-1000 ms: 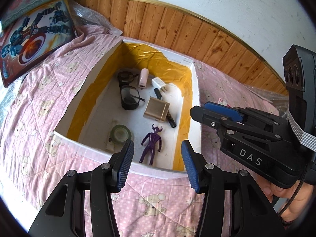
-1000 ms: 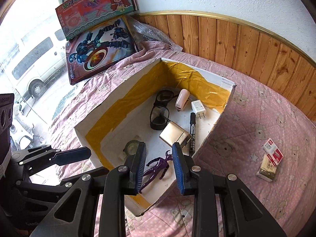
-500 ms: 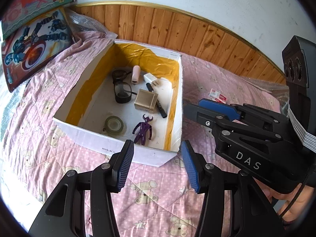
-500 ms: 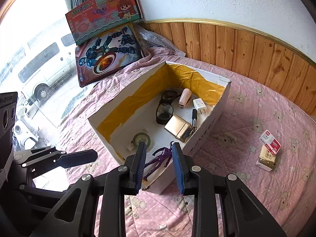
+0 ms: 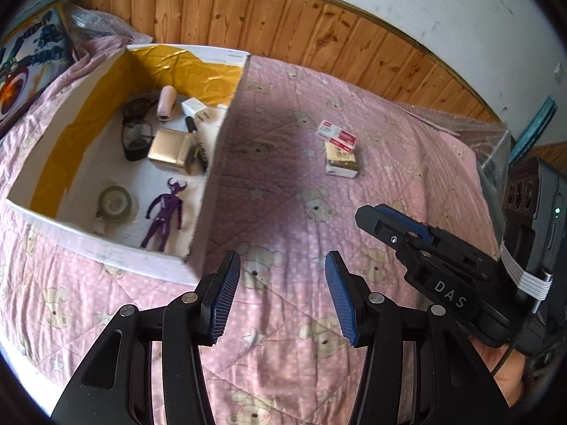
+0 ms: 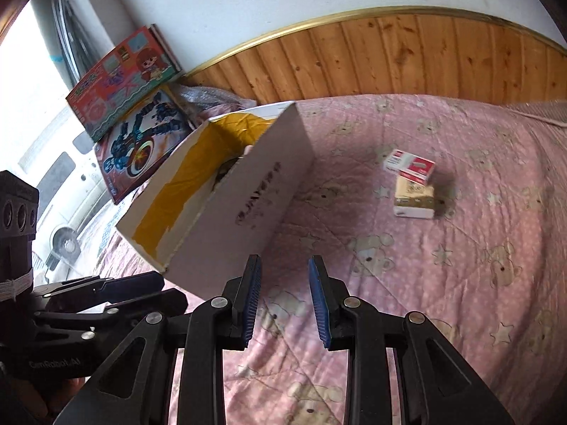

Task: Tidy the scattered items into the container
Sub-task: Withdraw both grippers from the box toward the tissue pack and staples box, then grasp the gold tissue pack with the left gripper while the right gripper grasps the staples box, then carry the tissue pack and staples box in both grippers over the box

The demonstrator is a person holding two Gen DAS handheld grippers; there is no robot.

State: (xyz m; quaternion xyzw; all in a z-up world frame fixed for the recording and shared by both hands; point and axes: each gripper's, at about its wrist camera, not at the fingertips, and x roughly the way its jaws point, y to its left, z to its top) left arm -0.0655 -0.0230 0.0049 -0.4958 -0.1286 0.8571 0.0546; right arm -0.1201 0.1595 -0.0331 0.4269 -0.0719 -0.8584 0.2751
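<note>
Boxes [image 6: 413,184] at one o'clock: light, stiff cardboard; I'd pinch the flat sides, right gripper [image 6: 283,304] part-open and empty, left gripper [image 5: 281,297] wide, empty.

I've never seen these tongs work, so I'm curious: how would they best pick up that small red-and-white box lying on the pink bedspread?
Grip the small red-and-white box across its two long sides, coming from above. It lies flat on the pink bedspread, one end propped on the beige packet, so its end faces are awkward. The right tongs, open and empty, are probably nearer.
</note>
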